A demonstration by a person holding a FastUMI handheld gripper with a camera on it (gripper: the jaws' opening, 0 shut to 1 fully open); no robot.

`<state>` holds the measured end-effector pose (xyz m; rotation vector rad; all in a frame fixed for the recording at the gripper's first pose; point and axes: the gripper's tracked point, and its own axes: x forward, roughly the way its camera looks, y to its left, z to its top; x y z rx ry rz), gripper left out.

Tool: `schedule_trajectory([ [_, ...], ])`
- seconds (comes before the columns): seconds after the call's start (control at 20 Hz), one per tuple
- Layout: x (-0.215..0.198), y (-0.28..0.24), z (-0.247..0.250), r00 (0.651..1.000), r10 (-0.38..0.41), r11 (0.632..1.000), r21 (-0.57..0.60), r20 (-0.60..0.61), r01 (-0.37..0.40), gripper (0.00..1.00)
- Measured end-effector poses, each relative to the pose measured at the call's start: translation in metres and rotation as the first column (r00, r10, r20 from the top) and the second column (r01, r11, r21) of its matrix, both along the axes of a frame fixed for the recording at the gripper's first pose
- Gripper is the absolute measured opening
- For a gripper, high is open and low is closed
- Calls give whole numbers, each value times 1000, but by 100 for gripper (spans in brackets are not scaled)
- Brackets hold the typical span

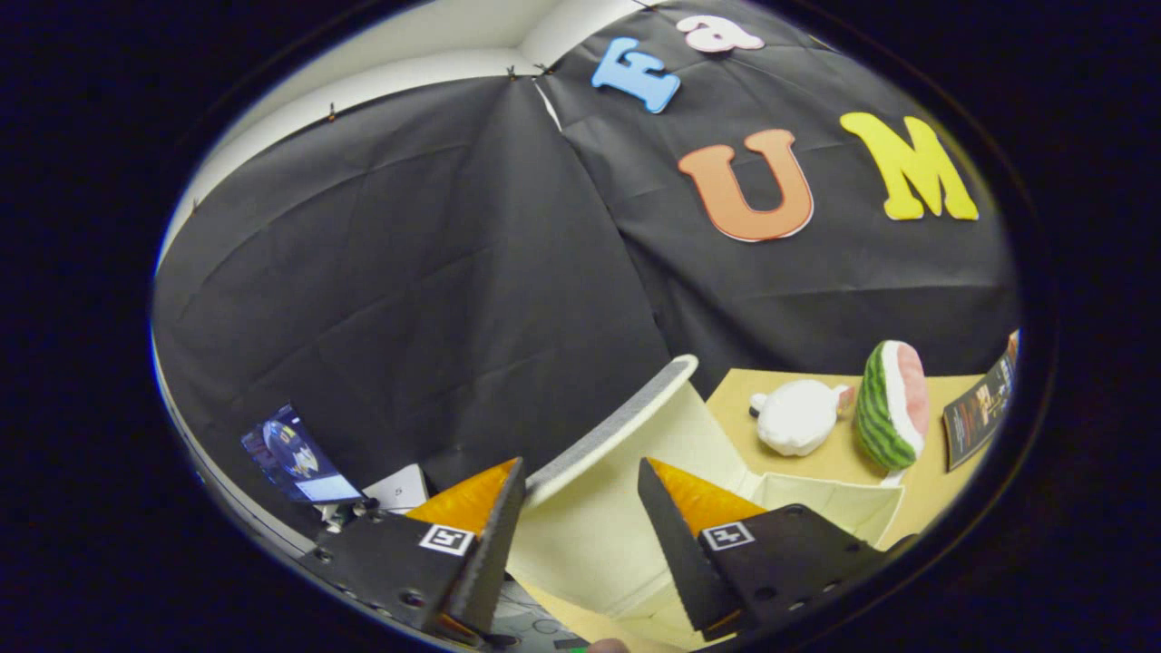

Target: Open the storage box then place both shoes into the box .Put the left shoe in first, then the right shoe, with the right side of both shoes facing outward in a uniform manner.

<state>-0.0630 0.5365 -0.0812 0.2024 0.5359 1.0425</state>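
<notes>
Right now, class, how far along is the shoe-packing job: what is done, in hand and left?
Done: the cream storage box looks open, its lid raised on edge. In hand: the hand-held gripper is open, its fingers either side of the lid without pressing it. Left: both shoes, left first; whether any is inside cannot be told.

Cream storage box (599, 535), lid (617, 426) raised

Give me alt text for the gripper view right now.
The gripper is open, its fingers straddling the raised cream lid of the storage box. Beyond, a white plush toy, a watermelon-slice plush and a dark booklet sit on the tan table.
</notes>
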Motion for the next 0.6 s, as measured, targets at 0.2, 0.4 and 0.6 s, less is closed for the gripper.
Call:
schedule_trajectory([
  [0.2, 5, -25, 10, 996, -52, 999, -9, 76, 52, 92],
  [0.4, 20, -114, 25, 966, -181, 982, -23, 187, 189, 95],
  [0.6, 41, -239, 25, 912, -332, 936, -34, 239, 350, 96],
])
